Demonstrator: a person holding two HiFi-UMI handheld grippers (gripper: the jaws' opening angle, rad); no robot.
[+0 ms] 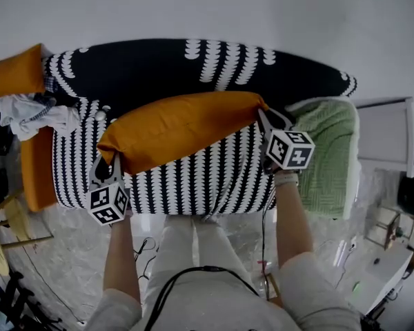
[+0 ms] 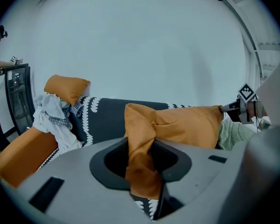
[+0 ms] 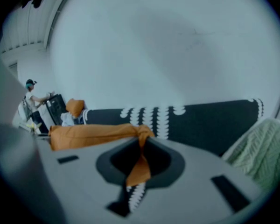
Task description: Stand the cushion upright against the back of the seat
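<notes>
The orange cushion [image 1: 183, 126] hangs stretched lengthwise between the two grippers, above the seat [image 1: 193, 181] with its black-and-white cover and in front of the dark back [image 1: 159, 67], not leaning on it. The left gripper [image 1: 111, 161] is clamped on the cushion's left corner, with the bunched cloth pinched between its jaws. The right gripper [image 1: 263, 114] is clamped on the right corner in the same way. A green blanket [image 1: 329, 158] lies just beside the right gripper.

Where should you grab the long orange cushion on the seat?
The two end corners: left hand-held gripper on one, right hand-held gripper on the other, from the front of the seat. The cushion lies long across it, and its soft corners bunch between the jaws.
</notes>
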